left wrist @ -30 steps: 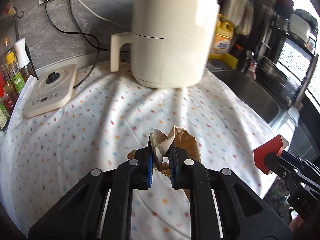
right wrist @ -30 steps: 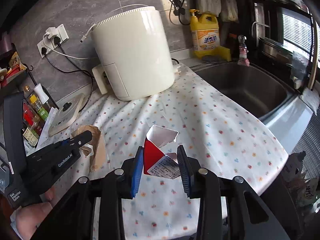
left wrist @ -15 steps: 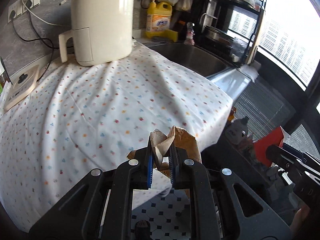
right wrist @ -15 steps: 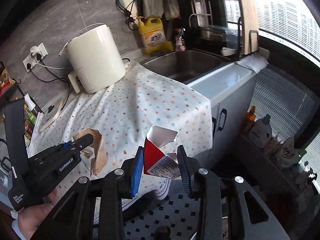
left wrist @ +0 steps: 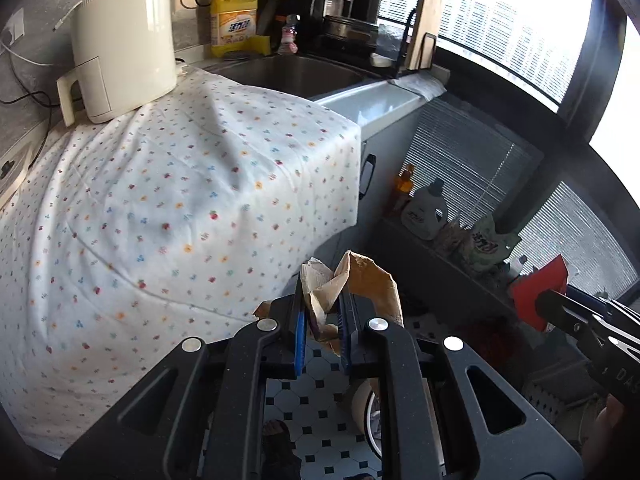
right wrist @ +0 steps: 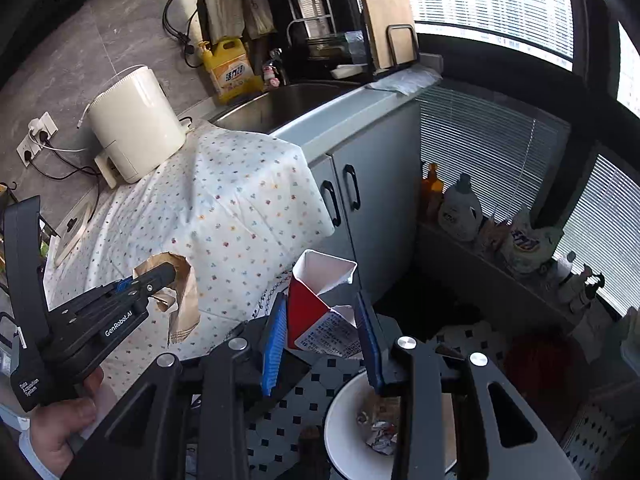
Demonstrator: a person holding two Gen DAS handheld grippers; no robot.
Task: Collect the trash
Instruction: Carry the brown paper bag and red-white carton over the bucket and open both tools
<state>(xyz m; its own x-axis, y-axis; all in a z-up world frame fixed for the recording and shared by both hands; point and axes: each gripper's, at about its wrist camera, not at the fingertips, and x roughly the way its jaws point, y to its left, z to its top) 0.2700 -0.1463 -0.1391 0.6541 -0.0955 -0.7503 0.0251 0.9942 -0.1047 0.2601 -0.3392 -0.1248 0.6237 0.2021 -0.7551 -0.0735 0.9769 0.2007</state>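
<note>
Two wrist fisheyes, each looking forward and steeply down along own tongs, close behind the blue pads. Left view facing the cloth-covered counter (left wrist: 168, 200) and far sink (left wrist: 296, 74); right view further right, above the floor bin (right wrist: 344, 412). Shared: counter, sink, window ledge.

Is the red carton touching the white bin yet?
Apart. The right wrist view shows the red carton clamped in the right gripper, held above the white bin on the floor.
</note>
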